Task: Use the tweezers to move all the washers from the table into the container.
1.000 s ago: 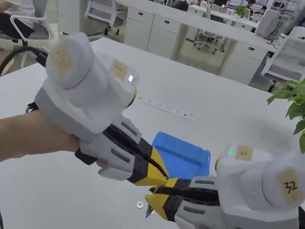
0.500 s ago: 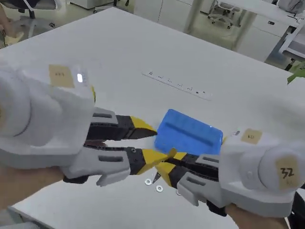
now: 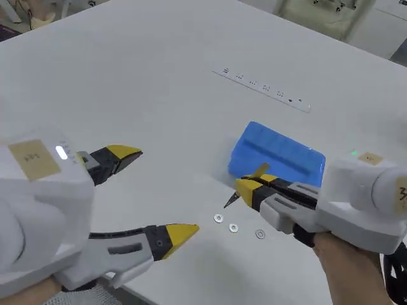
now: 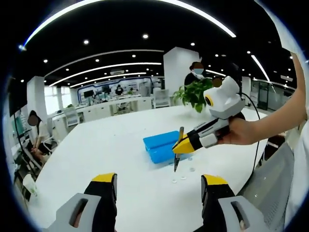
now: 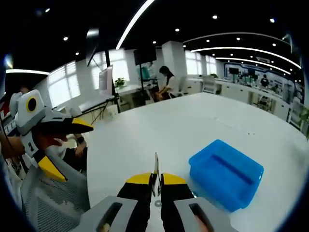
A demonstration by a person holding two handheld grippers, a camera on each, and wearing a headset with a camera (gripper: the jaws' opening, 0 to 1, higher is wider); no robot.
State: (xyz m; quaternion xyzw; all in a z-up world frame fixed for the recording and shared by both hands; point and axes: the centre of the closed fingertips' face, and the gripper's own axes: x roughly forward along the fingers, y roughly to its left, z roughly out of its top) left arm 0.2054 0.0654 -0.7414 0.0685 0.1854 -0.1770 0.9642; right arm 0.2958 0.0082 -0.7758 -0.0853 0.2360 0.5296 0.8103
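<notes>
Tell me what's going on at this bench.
A person works with a claw in each hand. The right claw is shut on a pair of tweezers, whose tip points down at the white table, close to three small washers. The washers lie on the table near the blue container. The left claw is open, holds nothing and hangs off to the side.
</notes>
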